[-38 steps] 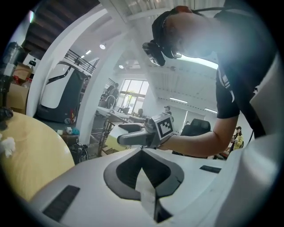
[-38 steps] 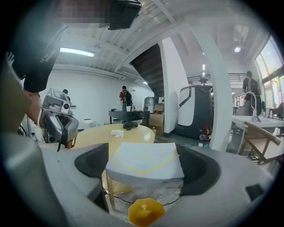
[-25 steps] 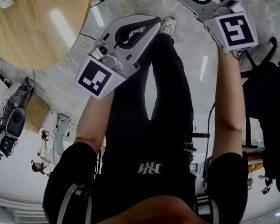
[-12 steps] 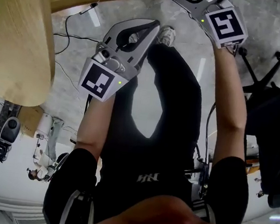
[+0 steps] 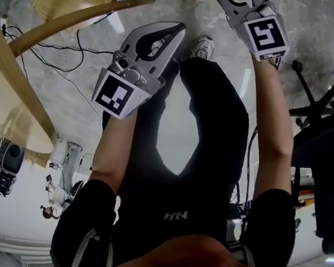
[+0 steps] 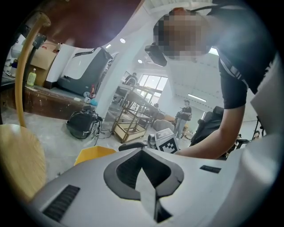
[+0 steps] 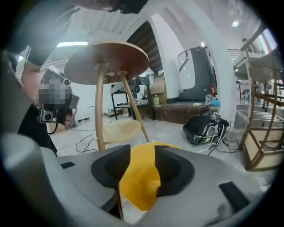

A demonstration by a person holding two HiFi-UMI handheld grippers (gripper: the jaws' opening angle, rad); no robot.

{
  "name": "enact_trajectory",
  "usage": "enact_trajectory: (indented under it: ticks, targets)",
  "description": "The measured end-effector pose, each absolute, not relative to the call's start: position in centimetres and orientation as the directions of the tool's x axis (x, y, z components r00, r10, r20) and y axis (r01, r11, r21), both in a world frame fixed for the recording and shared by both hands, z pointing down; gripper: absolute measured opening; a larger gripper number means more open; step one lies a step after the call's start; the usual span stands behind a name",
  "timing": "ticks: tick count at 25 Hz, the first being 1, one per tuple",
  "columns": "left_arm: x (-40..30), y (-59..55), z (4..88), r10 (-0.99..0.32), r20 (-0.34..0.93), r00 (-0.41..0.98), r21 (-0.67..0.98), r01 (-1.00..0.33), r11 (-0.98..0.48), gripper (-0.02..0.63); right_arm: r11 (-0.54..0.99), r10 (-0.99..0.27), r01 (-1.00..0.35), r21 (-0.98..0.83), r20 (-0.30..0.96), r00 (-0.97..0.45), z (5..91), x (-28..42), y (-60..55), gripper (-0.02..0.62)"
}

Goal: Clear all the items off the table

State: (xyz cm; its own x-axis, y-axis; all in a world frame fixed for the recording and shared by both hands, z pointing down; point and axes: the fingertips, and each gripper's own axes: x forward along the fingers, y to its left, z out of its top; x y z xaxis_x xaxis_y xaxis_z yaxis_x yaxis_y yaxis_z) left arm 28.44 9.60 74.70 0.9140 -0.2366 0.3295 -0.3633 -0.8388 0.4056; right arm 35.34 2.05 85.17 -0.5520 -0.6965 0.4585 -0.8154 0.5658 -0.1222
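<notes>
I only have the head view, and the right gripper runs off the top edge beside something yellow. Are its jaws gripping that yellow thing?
Observer: No. In the right gripper view, the right gripper has its jaws apart, though they have just been closing. Nothing is pinched. The yellow thing lies on the floor beyond and shows through the gap.
Operator: And the left gripper?
Observer: In the left gripper view, the left gripper has its jaws together and empty.
Operator: Is there anything past the yellow thing?
Observer: A black bag sits on the floor farther off.
</notes>
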Motion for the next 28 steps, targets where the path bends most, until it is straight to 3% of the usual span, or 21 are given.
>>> enact_trajectory:
  ticks: [8, 10, 20, 24, 28]
  targets:
    - [27.7, 9.6, 73.0, -0.205, 0.326, 0.923, 0.413, -0.334, -0.848, 0.012, 0.573, -0.712, -0.814, -0.090, 0.438, -0.549, 81.7, 35.2, 2.0, 0.176]
    - [27.6, 10.0, 72.7, -0.196, 0.325, 0.925, 0.414, -0.326, -0.850, 0.012, 0.576, -0.718, -0.813, -0.083, 0.423, -0.552, 81.0, 35.1, 2.3, 0.120]
    - [26.3, 13.0, 71.5, -0.178, 0.331, 0.927, 0.446, -0.319, -0.836, 0.012, 0.600, -0.696, -0.794, -0.099, 0.426, -0.579, 77.9, 32.3, 5.2, 0.114]
    - [25.8, 14.1, 69.4, -0.173, 0.341, 0.924, 0.467, -0.326, -0.822, 0.012, 0.615, -0.679, -0.778, -0.125, 0.417, -0.604, 74.7, 31.1, 6.3, 0.006]
    - [24.7, 14.8, 66.7, -0.176, 0.342, 0.923, 0.473, -0.331, -0.817, 0.012, 0.631, -0.653, -0.757, -0.169, 0.412, -0.636, 71.5, 29.4, 6.8, 0.005]
